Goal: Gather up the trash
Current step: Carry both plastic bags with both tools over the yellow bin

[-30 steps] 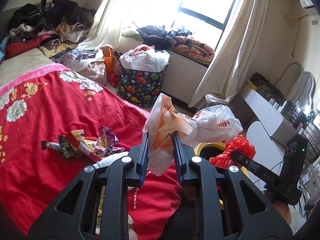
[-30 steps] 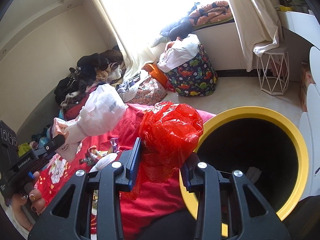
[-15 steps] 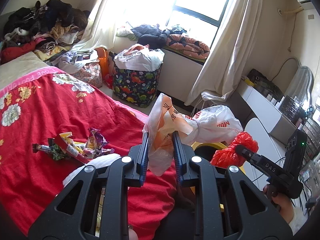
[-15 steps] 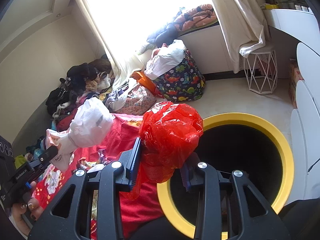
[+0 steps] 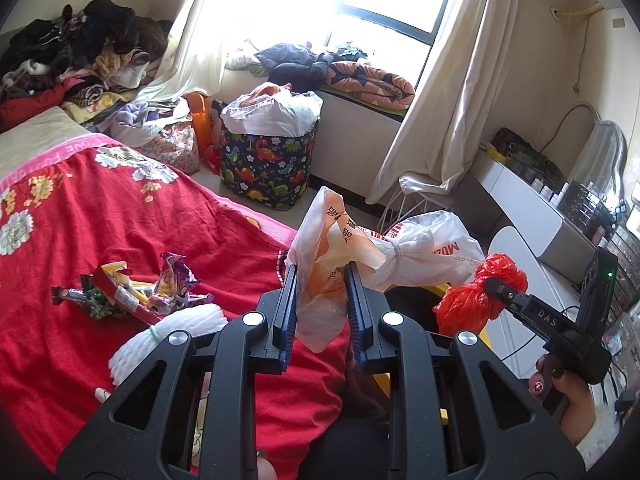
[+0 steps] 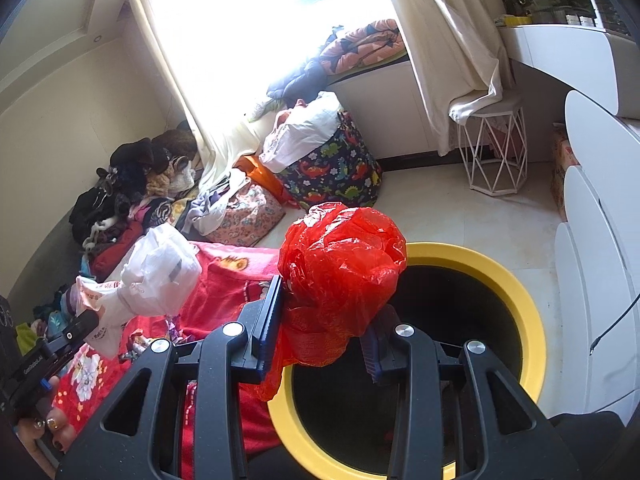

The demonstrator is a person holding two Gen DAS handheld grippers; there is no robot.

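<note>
My left gripper (image 5: pixel 320 280) is shut on a knotted white and orange plastic bag (image 5: pixel 360 248), held above the edge of the red bedspread (image 5: pixel 120 216). The bag also shows in the right wrist view (image 6: pixel 156 276). My right gripper (image 6: pixel 324 312) is shut on a crumpled red plastic bag (image 6: pixel 340 264), held over the left part of the yellow-rimmed black trash bin (image 6: pixel 524 312). In the left wrist view the red bag (image 5: pixel 476 296) hangs over the bin (image 5: pixel 424 292). Snack wrappers (image 5: pixel 136 292) and a white foam net (image 5: pixel 168 332) lie on the bed.
A dinosaur-print hamper (image 5: pixel 268 168) stuffed with white cloth stands by the window seat. Clothes are piled at the bed's head (image 5: pixel 80 52). A white wire stool (image 6: pixel 496 152) and white cabinets (image 6: pixel 592 240) stand to the right of the bin.
My right gripper has moved with the red bag from beside the bin to above its opening. My left gripper has shifted a little with its bag still held.
</note>
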